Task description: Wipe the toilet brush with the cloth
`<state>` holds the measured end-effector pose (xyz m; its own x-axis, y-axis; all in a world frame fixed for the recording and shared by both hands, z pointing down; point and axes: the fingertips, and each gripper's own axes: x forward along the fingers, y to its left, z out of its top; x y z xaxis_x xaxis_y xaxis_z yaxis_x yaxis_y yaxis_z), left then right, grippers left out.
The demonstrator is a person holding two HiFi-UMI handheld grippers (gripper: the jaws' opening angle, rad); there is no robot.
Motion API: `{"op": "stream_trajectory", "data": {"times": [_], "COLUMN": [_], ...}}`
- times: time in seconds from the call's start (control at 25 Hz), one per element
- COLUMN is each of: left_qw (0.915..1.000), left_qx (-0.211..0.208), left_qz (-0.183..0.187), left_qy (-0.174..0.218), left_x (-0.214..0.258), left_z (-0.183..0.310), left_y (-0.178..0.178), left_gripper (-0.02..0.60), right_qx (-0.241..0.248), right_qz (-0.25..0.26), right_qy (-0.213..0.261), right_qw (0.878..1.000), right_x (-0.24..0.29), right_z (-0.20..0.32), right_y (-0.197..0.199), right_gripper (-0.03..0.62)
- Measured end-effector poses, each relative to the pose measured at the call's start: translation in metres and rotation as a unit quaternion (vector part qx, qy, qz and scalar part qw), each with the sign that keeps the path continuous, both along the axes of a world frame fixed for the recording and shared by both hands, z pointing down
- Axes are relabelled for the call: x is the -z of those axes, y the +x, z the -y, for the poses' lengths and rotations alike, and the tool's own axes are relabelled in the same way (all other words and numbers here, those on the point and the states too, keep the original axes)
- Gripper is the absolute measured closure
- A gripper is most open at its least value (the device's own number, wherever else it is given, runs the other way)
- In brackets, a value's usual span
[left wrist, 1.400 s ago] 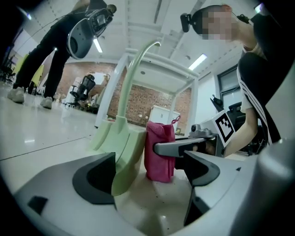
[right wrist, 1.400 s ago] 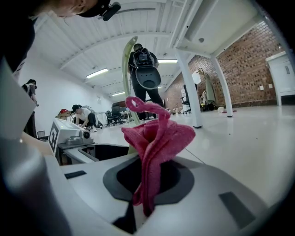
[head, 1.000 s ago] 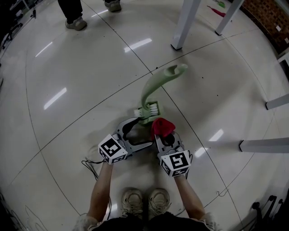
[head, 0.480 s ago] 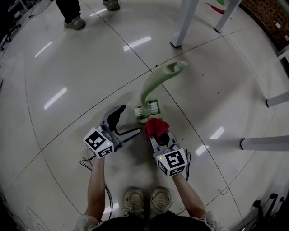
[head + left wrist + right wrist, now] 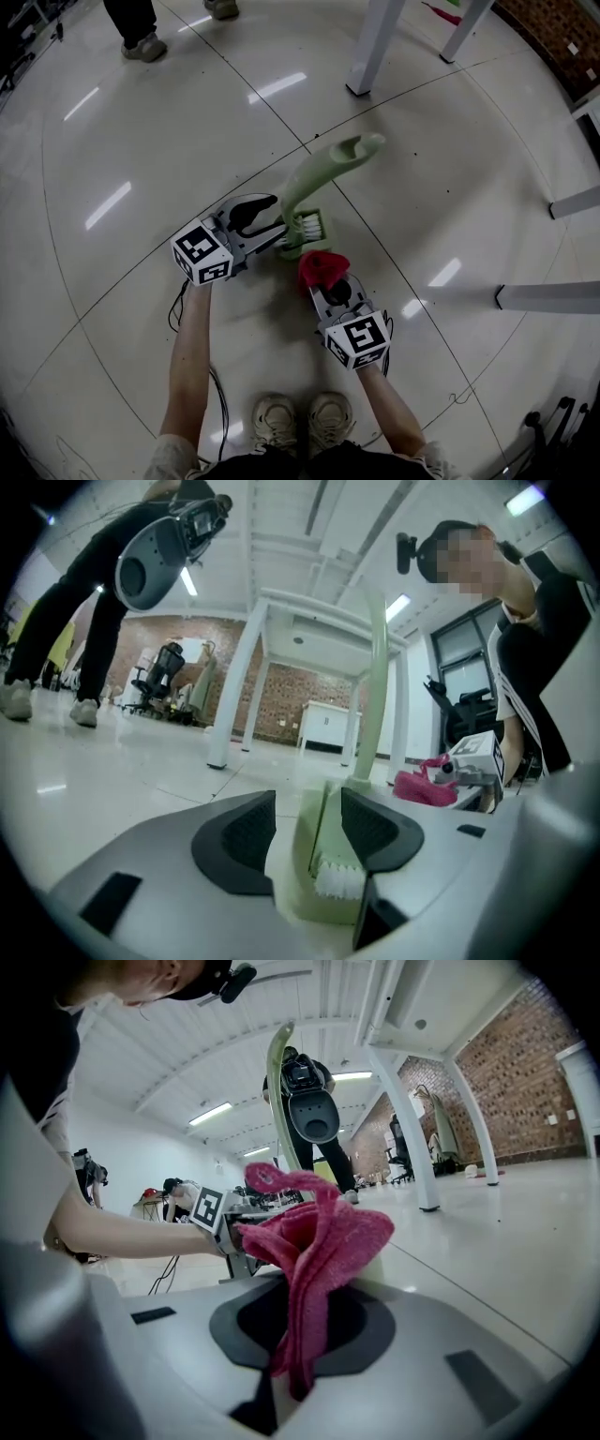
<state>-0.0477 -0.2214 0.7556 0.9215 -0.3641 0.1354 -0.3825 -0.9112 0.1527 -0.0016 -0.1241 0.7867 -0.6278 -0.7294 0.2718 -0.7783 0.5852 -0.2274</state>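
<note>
A pale green plastic toilet brush [image 5: 317, 176] stands on the glossy white tiled floor [image 5: 131, 141] just ahead of the person's pale shoes [image 5: 298, 415]. Its block-shaped head with white bristles [image 5: 310, 226] is down at the floor, and its curved handle rises and leans away towards the white metal table legs [image 5: 367, 52]. The left tongs [image 5: 278, 227] reach in from the left at floor level and have just been closing. In the left gripper view the head of the toilet brush [image 5: 317, 855] fills the gap between the two dark pads [image 5: 377, 829], and the tongs [image 5: 309, 834] are clenched on it, with the handle running up out of the grip. The right tongs [image 5: 330, 284] sit just beside the brush head, on the side nearer the person. They are clamped on a bunched red-pink terry cloth [image 5: 322, 266], which sticks up out of them. The right gripper view shows the cloth [image 5: 317, 1234] pinched low between the pads of those tongs [image 5: 300, 1324], its loose folds standing free above. The brush handle [image 5: 278, 1077] is upright beyond it, and the other gripper is off to the left. Whether the cloth touches the brush cannot be told. A thin black cable [image 5: 178, 314] lies on the floor under the left forearm. A second person's shoes [image 5: 141, 47] stand well apart at the far edge.
</note>
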Motion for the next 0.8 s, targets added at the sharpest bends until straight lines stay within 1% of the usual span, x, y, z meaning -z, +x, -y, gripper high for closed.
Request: {"op": "stream_trajectory", "data": {"times": [0.08, 0.16, 0.32, 0.44, 0.48, 0.52, 0.68, 0.8], "left_qw": [0.9995, 0.999, 0.9991, 0.9973, 0.9964, 0.9958, 0.9959, 0.9967], "left_qx": [-0.017, -0.031, -0.038, -0.067, -0.077, -0.082, -0.075, -0.062], "left_qz": [0.027, 0.033, 0.012, -0.006, -0.011, -0.015, -0.026, -0.032], "left_qy": [0.0, -0.002, -0.01, -0.031, -0.036, -0.039, -0.043, -0.043], "left_x": [-0.008, -0.01, -0.013, -0.013, -0.013, -0.013, -0.012, -0.012], "left_z": [0.002, 0.005, 0.012, 0.007, 0.004, 0.001, -0.008, -0.018], "left_y": [0.008, 0.015, 0.02, 0.022, 0.024, 0.025, 0.021, 0.012], "left_gripper": [0.356, 0.356, 0.356, 0.358, 0.385, 0.397, 0.397, 0.397], "right_qx": [0.001, 0.001, 0.001, 0.004, 0.002, 0.0, -0.004, -0.018], "right_qz": [0.003, 0.004, 0.006, 0.002, 0.0, -0.001, -0.015, -0.025], "right_qy": [-0.001, -0.001, -0.002, 0.0, 0.0, 0.0, 0.006, 0.005], "right_qw": [1.0, 1.0, 1.0, 1.0, 1.0, 1.0, 1.0, 1.0], "right_x": [0.0, 0.0, 0.0, 0.001, 0.001, 0.001, 0.0, -0.001], "right_z": [0.001, 0.002, 0.004, 0.007, 0.007, 0.007, 0.007, 0.009], "right_y": [-0.001, -0.001, -0.002, -0.003, -0.002, 0.001, 0.008, 0.017], "right_gripper": [0.563, 0.563, 0.563, 0.563, 0.563, 0.563, 0.563, 0.563]}}
